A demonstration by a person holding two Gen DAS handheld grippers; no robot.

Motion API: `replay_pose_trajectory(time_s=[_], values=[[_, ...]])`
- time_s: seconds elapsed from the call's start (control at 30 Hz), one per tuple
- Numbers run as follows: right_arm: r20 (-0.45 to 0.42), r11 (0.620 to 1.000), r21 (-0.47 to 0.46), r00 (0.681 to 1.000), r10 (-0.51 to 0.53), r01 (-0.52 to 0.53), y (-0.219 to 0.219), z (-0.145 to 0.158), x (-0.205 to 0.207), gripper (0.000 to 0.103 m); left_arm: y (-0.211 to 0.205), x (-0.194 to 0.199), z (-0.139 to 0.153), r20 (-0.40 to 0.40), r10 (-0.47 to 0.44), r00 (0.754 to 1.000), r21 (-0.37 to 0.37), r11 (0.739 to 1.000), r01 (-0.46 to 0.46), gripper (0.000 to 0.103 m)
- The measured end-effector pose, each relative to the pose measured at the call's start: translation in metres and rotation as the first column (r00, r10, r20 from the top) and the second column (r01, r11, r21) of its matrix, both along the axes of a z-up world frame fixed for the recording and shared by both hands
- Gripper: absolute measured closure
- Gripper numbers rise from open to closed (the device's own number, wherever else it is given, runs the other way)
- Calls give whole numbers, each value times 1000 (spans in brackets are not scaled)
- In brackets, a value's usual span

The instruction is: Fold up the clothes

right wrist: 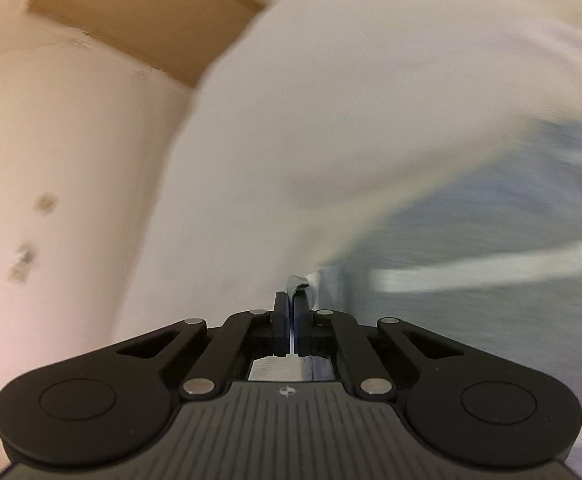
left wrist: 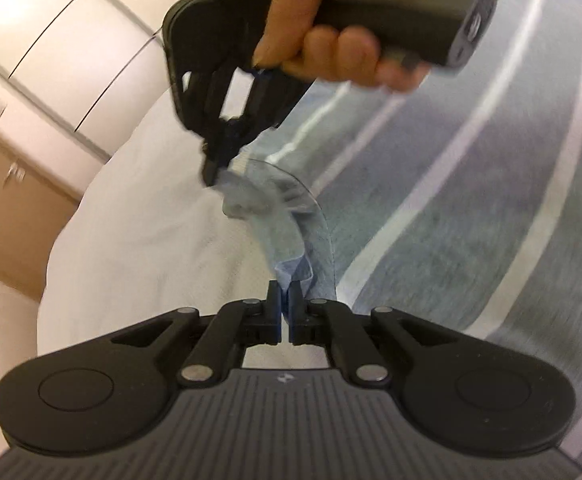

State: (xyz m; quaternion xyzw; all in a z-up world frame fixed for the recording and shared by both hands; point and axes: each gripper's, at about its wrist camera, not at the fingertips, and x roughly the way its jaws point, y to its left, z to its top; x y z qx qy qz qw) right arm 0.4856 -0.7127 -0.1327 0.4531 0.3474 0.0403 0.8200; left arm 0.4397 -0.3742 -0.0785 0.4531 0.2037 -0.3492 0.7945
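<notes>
Blue-grey knit fabric with thin white stripes, the garment (left wrist: 471, 184) you are folding, lies spread over a white cloth-covered surface (left wrist: 151, 220), filling the right side of the left wrist view. Your left gripper (left wrist: 285, 290) has its black fingers pressed together on a small fold at the garment's edge, the cloth rising in a narrow ridge from between the pads. Further along that same edge, your right gripper (left wrist: 213, 172) is pinched on another bunch of the fabric, held in your right hand (left wrist: 331, 36), which is wrapped around the grey handle. In the right wrist view the right gripper (right wrist: 291, 300) shows its fingers closed with a sliver of pale cloth caught between the tips, the striped garment (right wrist: 491, 240) blurred to the right of it. Beyond the white surface stand pale cabinet doors (left wrist: 51, 40) and a tan wooden panel (left wrist: 15, 200).
</notes>
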Motion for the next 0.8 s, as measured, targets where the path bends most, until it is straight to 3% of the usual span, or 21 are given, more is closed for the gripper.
replay_pose_trajectory(time_s=[0.13, 0.23, 0.33, 0.47, 0.6, 0.73, 0.8], values=[[68, 996, 71, 997, 40, -45, 2, 6, 17, 99, -10, -3, 8, -22, 98, 995, -60, 993, -99, 101], [114, 992, 57, 988, 103, -110, 4, 16, 38, 99, -11, 2, 7, -42, 176, 984, -61, 982, -178, 101], [93, 994, 19, 990, 109, -112, -1, 14, 43, 99, -15, -3, 3, -12, 163, 987, -30, 986, -163, 100], [73, 996, 28, 994, 84, -86, -11, 6, 37, 99, -18, -7, -2, -40, 170, 985, -16, 985, -171, 100], [90, 991, 109, 994, 69, -78, -23, -3, 31, 99, -20, -14, -4, -50, 141, 989, -12, 990, -141, 100], [104, 954, 232, 980, 168, -188, -13, -18, 41, 99, -24, -23, -10, -73, 111, 991, -11, 994, -112, 99], [75, 972, 148, 982, 173, -183, -9, -17, 42, 99, -26, -25, -11, -76, 104, 992, -9, 994, -105, 99]])
